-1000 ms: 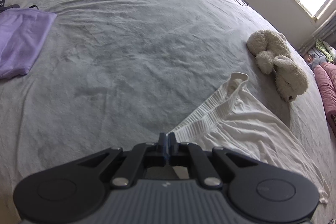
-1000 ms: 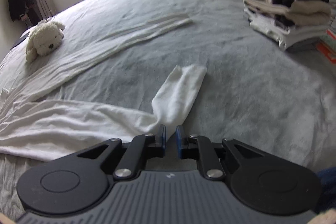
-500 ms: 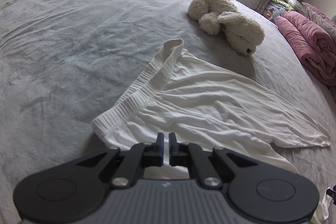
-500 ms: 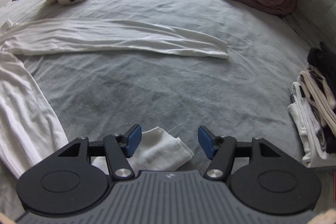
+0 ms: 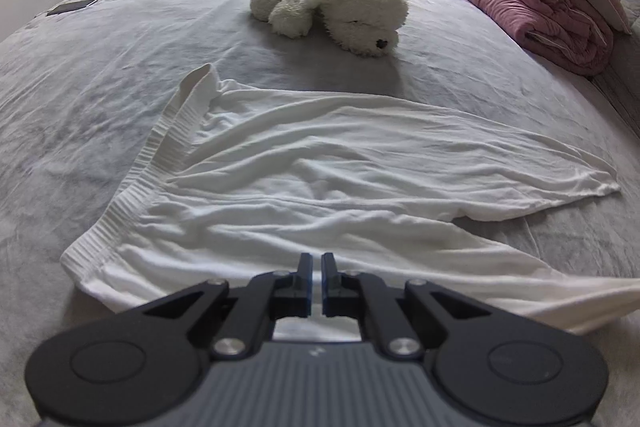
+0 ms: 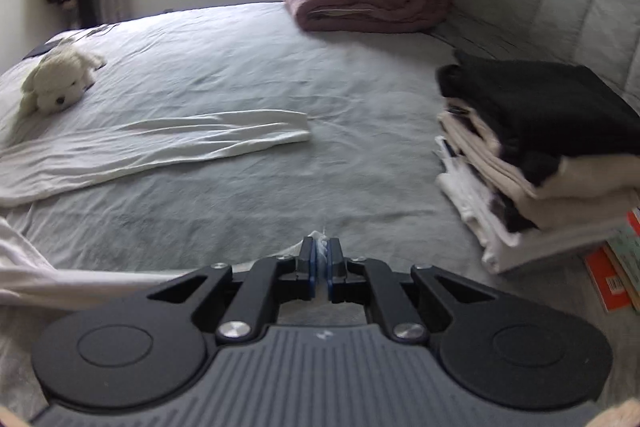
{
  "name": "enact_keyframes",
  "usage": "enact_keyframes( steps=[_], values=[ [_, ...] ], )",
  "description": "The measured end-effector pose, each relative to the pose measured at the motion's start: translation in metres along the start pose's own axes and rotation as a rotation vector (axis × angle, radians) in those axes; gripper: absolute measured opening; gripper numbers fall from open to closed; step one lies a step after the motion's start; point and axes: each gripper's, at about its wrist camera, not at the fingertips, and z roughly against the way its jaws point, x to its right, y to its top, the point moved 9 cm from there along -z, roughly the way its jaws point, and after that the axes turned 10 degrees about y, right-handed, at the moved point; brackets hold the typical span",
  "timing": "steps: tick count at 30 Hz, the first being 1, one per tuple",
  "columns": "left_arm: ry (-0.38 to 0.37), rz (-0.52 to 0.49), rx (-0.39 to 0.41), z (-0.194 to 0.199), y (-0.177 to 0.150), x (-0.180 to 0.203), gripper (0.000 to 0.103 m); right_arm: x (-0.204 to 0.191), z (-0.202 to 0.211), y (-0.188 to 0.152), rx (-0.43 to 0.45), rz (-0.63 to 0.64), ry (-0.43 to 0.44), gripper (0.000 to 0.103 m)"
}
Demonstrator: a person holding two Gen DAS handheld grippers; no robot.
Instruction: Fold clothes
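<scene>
White long pants (image 5: 320,179) lie spread on the grey bed (image 5: 100,99), ribbed waistband (image 5: 160,155) toward the left, one leg (image 6: 180,135) stretched flat across the middle of the bed, the other leg running toward the right claw. Right claw (image 6: 322,259) is clenched on a bit of white cloth, apparently the cuff of that near leg; only a thin tuft shows between the blue pads. Left claw (image 5: 317,281) has its jaws nearly together with a slim gap, sitting low over the hip area of the pants; cannot tell if cloth is caught in it, the tips hide that. Risks: the right grip looks shallow, so the cuff could slip out if the leg gets pulled or lifted quickly. If the left claw holds nothing, dragging the leg may pull the whole garment along the bed and bunch up the waistband instead of making a clean fold. Fabric is already wrinkled near the crotch, so creases could get folded in. Folded pile (image 6: 540,155) sits close on the right; a wide swing could knock it. Plush dog (image 5: 332,3) lies just beyond the waistband, and a sliding garment could catch on it.
</scene>
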Motion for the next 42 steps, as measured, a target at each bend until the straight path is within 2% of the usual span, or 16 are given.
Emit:
enact_keyframes(
  steps=[4,9,11,15,17,19,24,28,31,34,36,40,42],
  values=[
    [-0.052,-0.079,0.006,0.0,-0.005,0.035,0.002,-0.003,0.013,-0.001,0.021,-0.036,0.077,0.005],
    [-0.14,-0.165,0.012,0.007,-0.014,0.08,0.003,-0.006,0.05,0.013,0.134,-0.184,0.295,0.005],
    [-0.171,-0.199,0.016,0.01,-0.018,0.096,0.003,0.0,0.057,0.014,0.137,-0.219,0.33,0.005],
    [-0.164,-0.243,0.026,0.002,-0.017,0.113,0.003,0.017,0.033,-0.011,0.001,-0.126,0.139,0.005],
    [-0.164,-0.25,0.03,-0.003,-0.014,0.119,0.003,0.014,0.028,-0.015,-0.011,-0.108,0.145,0.005],
    [-0.162,-0.264,0.037,-0.007,-0.011,0.128,0.003,0.006,0.029,-0.008,0.023,-0.063,0.157,0.005],
    [-0.144,-0.325,0.081,-0.015,-0.006,0.152,0.004,0.004,0.018,0.002,0.033,0.014,0.107,0.005],
    [-0.13,-0.44,0.152,-0.016,-0.007,0.171,0.005,0.006,0.019,0.005,0.046,0.025,0.101,0.005],
    [-0.171,-0.538,0.186,-0.014,-0.012,0.185,0.006,0.007,0.021,0.007,0.054,0.027,0.102,0.005],
    [-0.208,-0.604,0.196,-0.015,-0.016,0.194,0.006,0.004,0.016,-0.002,0.023,0.037,0.103,0.005],
    [-0.229,-0.619,0.202,-0.016,-0.015,0.196,0.009,-0.001,0.013,-0.006,0.014,0.043,0.12,0.005],
    [-0.296,-0.635,0.203,-0.01,-0.014,0.2,0.041,-0.006,0.011,-0.008,0.011,0.039,0.154,0.007],
    [-0.354,-0.626,0.206,-0.001,-0.014,0.203,0.044,-0.004,0.012,-0.006,0.017,0.018,0.164,0.007]
  ],
)
